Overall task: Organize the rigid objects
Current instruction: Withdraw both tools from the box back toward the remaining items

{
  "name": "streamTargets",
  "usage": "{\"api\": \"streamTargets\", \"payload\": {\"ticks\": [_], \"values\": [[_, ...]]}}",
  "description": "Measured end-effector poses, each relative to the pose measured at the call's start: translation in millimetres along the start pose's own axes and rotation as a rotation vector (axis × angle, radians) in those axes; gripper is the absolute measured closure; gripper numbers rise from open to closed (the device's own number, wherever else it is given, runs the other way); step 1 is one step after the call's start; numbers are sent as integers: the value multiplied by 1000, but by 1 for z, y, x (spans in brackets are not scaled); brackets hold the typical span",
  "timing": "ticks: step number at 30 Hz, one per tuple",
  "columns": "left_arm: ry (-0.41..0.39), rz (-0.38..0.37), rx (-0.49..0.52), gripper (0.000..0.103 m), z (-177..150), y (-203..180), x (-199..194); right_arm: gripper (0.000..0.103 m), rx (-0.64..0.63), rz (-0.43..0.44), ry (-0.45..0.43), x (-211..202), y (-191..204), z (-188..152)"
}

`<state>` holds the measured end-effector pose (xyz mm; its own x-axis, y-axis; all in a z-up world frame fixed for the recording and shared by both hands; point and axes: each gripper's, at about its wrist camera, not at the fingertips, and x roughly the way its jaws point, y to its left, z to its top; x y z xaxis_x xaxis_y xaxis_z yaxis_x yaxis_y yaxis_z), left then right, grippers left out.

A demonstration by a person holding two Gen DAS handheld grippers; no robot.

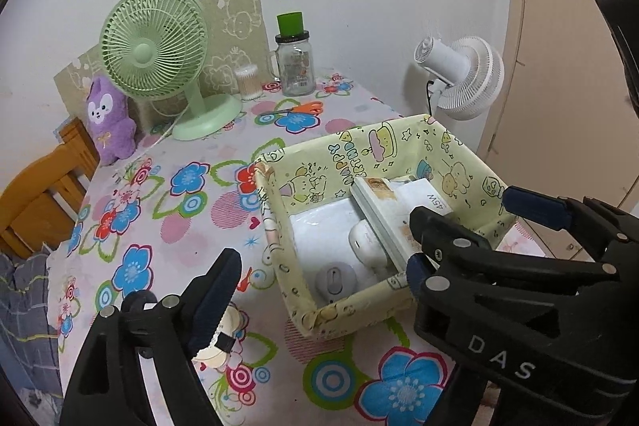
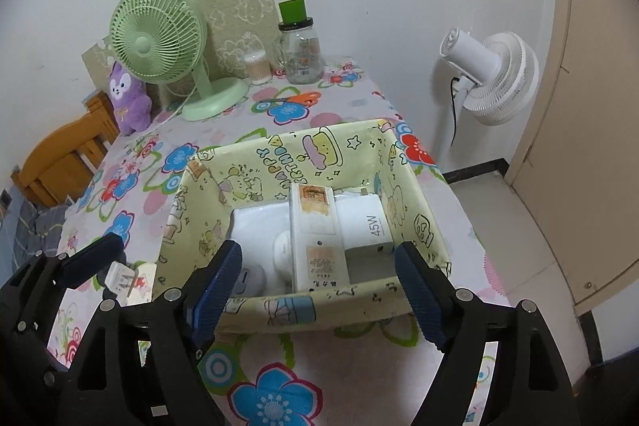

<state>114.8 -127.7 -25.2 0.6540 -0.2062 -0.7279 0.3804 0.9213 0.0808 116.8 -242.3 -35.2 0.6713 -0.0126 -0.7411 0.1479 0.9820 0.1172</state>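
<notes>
A yellow-green cartoon-print fabric basket [image 1: 359, 154] [image 2: 319, 302] stands on the flowered table. In it lie a white 45W charger [image 2: 367, 222], a long white box with orange labels [image 2: 311, 226], a white rounded case [image 1: 363, 242] and a grey mouse [image 1: 334, 278]. My right gripper [image 2: 319, 254] hangs open over the basket's near wall, with nothing pressed between its pads. My left gripper [image 1: 319, 266] is open by the basket's left side and holds nothing. A small white and cream item [image 1: 217, 342] lies on the cloth under its left finger. One right-gripper pad [image 1: 531, 207] shows beside it.
At the back stand a green desk fan [image 1: 153, 50], a purple plush [image 1: 108, 118], a cotton-swab tub [image 1: 247, 82] and a glass jar with a green lid [image 1: 295, 66]. Orange scissors [image 1: 299, 108] lie nearby. A wooden chair [image 1: 44, 194] is left, a white standing fan [image 1: 467, 74] right.
</notes>
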Motion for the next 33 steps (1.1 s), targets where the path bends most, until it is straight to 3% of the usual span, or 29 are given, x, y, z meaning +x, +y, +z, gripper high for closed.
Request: {"api": "streamTargets", "payload": {"ticks": [15,33], "values": [[-40,-4,-25,11,-20,13,-22,9,-8,-2,-45,-22,14,-17],[-96,4,-49,5,-41,28,-54,6,-29,11,-102,-52,32,-37]]}}
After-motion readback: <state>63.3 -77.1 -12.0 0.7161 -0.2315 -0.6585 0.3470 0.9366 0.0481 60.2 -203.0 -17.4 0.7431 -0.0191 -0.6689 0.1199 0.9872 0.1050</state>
